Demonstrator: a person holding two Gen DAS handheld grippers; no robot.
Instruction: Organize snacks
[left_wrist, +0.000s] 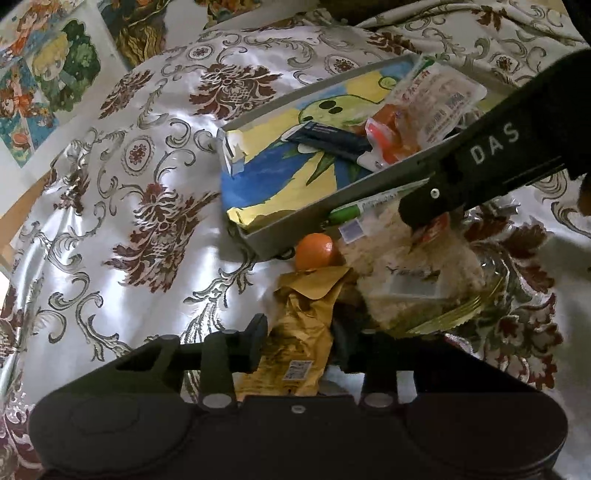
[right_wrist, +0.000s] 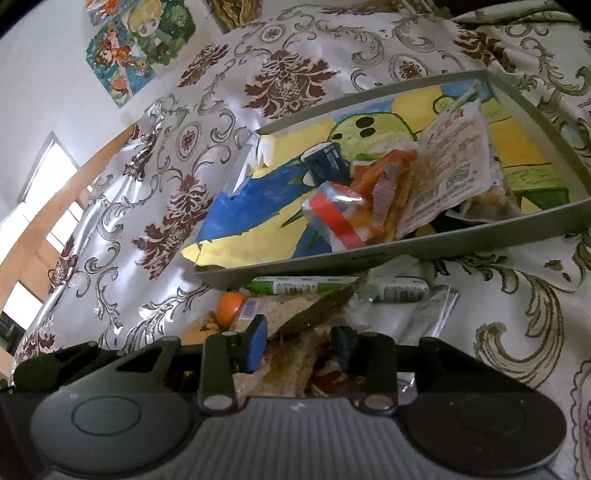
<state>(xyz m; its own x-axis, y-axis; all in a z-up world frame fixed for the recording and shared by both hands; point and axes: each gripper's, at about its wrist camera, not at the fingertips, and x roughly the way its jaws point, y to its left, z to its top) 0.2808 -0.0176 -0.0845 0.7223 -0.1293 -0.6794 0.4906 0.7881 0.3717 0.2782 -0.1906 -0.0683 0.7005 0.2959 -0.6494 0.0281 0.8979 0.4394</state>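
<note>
left claw (left_wrist: 297, 350) is seen with its fingers apart around the gold packet (left_wrist: 299, 332), touching or not cannot be told, so the packet is not counted as gripped. right claw (right_wrist: 301, 349) also stands apart, with a brownish wrapper (right_wrist: 295, 354) lying between the fingers; no clamp is shown. the grey tray (right_wrist: 388, 254) with the cartoon liner sits on the patterned cloth (left_wrist: 110, 184), and it already holds a white printed pouch (right_wrist: 450, 166), an orange-red packet (right_wrist: 343, 210) and a dark bar (right_wrist: 328, 162). the remaining snacks are piled just beside the tray's near wall: an orange fruit (left_wrist: 318, 251), a green-white stick pack (right_wrist: 295, 286) and a pale bag (left_wrist: 406, 258).

risks judged from here:
- both claws are crowded into one pile, so a collision or a shared grab is likely if both are closed at once
- the gold packet is crinkled and slick, so it could slip out if only an edge is pinched
- the fruit could be nudged and rolled off under the tray edge when neighbours are lifted
- the tray's near wall could be clipped on the carry, and the tray shifted on the glossy cloth
- the tray's items are heaped at one end, so anything dropped on top may slide off
</note>
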